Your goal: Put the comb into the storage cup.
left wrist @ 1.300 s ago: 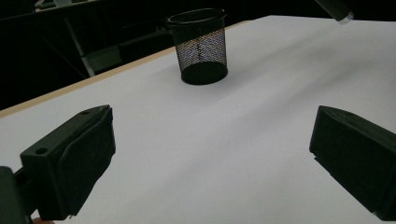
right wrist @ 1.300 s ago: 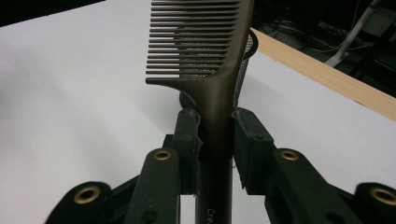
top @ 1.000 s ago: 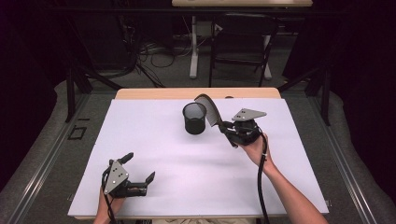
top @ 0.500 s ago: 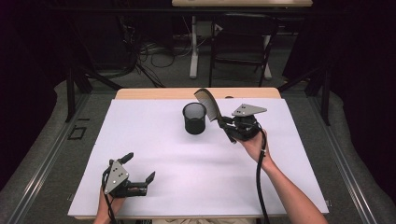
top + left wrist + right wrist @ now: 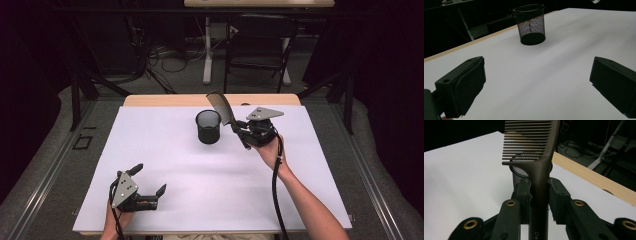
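A black mesh cup [image 5: 208, 127] stands upright on the white table cover, toward the far middle. Just right of it my right gripper [image 5: 239, 131] is shut on the handle of a dark brown comb [image 5: 222, 106], whose toothed end rises tilted above the cup's right rim. In the right gripper view the comb [image 5: 536, 157] stands between the pads [image 5: 525, 195], with the mesh cup [image 5: 520, 172] behind it. My left gripper [image 5: 148, 180] rests near the front left, open and with nothing in it. In the left gripper view the cup [image 5: 531, 25] is far ahead.
The white cover [image 5: 200, 200] spans most of the table, with a strip of bare wood [image 5: 165, 100] along the far edge. Beyond the table are a chair [image 5: 260, 50], a desk leg [image 5: 206, 50] and cables on the floor.
The right gripper has shifted slightly up and away with the comb, which still hangs by the cup's right rim. The left gripper has not moved.
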`<state>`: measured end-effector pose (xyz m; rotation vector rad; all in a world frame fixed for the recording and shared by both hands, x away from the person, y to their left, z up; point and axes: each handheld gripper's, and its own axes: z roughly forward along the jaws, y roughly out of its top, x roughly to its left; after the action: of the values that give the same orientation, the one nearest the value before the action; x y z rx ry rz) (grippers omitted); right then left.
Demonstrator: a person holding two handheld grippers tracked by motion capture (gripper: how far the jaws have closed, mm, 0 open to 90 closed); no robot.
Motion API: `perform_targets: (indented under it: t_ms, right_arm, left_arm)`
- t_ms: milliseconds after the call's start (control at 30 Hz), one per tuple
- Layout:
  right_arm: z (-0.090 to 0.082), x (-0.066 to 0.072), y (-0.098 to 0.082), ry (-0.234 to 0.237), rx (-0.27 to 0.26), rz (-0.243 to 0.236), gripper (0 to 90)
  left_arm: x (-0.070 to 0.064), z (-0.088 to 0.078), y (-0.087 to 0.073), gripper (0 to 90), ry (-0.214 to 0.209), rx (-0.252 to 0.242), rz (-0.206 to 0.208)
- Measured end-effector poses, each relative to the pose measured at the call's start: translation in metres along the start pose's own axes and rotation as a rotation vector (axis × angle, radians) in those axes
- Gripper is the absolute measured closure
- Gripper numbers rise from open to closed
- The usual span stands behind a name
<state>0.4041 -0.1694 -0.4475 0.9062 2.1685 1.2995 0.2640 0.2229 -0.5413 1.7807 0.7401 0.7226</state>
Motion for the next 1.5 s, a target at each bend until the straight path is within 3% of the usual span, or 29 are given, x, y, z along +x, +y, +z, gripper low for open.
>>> perform_targets:
  t_ms: [1500]
  right_arm:
    - [0.022, -0.001, 0.022, 0.008, -0.050, -0.003, 72.5]
  left_arm:
    - [0.002, -0.001, 0.000, 0.4, 0.007, -0.004, -0.008]
